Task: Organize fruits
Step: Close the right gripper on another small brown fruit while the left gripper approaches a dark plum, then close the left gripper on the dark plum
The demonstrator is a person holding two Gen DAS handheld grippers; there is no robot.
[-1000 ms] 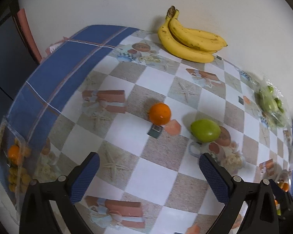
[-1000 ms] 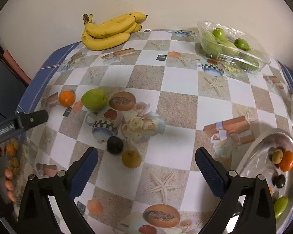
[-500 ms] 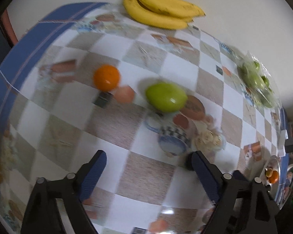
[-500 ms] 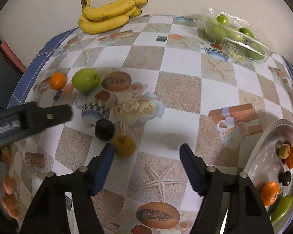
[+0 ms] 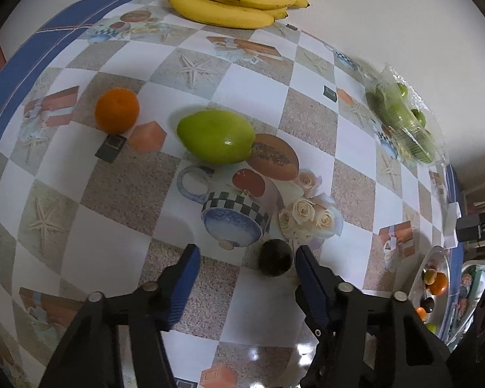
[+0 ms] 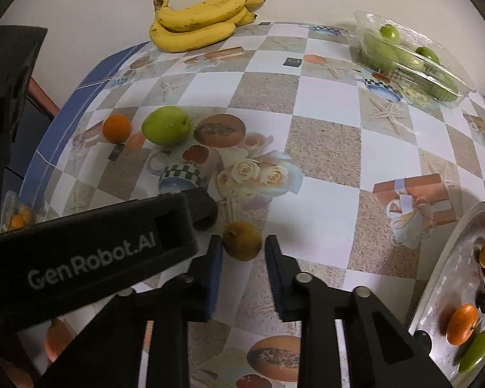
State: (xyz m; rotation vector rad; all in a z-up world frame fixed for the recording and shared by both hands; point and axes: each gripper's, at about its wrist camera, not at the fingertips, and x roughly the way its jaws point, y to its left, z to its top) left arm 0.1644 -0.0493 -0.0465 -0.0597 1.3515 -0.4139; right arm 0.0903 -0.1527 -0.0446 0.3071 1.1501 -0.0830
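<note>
Both grippers close around small round fruits on the glossy checked oilcloth table [image 6: 326, 142].

The right gripper [image 6: 242, 258] has just clenched its ribbed blue pads on a dull brown, rough-skinned fruit [image 6: 242, 241] near the table's middle. The left gripper [image 5: 245, 263], its jaws just narrowing, brackets a smooth dark round fruit [image 5: 274, 257]: one pad touches it, the other stands apart. A shiny metal tray [image 6: 442, 284] at the right edge holds more fruit.

Soft, even indoor light from overhead. Glare spots gleam on the glossy tablecloth [image 5: 265, 352] near the bottom of the left wrist view. Fruits cast faint, short shadows. Both fisheye views bend the table [image 6: 323, 142] strongly, with black vignetting in the corners. Focus is sharp, without motion blur.
</note>
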